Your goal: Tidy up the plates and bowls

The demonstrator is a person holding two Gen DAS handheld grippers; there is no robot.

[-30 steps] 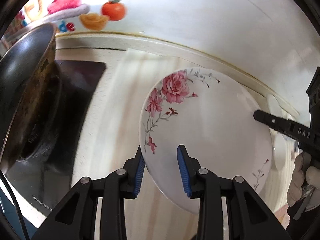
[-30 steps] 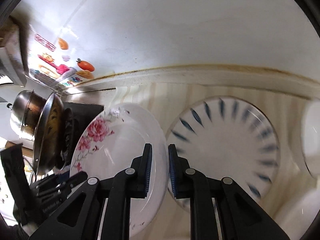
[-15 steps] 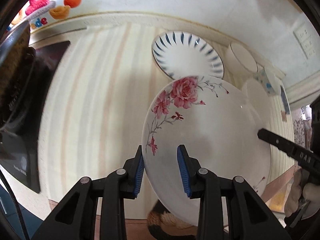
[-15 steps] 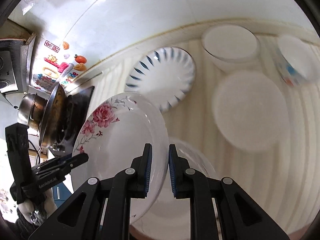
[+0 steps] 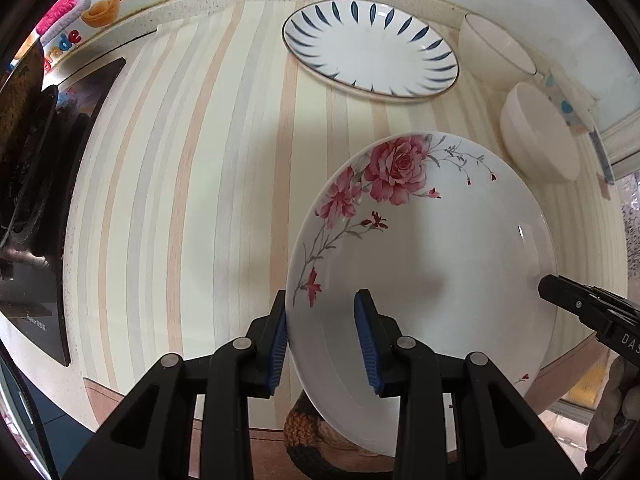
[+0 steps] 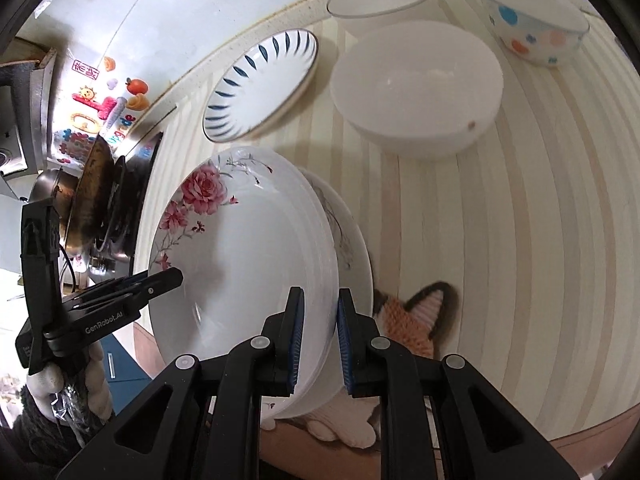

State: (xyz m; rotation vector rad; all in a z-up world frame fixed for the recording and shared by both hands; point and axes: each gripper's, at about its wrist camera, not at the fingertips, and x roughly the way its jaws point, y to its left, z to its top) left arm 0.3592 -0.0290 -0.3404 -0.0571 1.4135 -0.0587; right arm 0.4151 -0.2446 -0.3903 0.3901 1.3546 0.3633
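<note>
Two grippers clamp the same rose plate (image 5: 432,248) by opposite rims: the left gripper (image 5: 322,334) bites its near-left edge and the right gripper (image 6: 318,340) its right edge, jaws narrow and tight on the china. The plate hangs face up, tilted, above the striped counter (image 5: 192,184) near its front edge, roses toward the wall. Behind it lie a blue-leaf plate (image 5: 370,48) and white bowls (image 6: 416,84); another plate (image 6: 352,240) sits just under it.

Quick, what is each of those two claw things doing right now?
Left gripper: closed on the near rim of the rose plate.
Right gripper: closed on the same plate's opposite rim.
</note>
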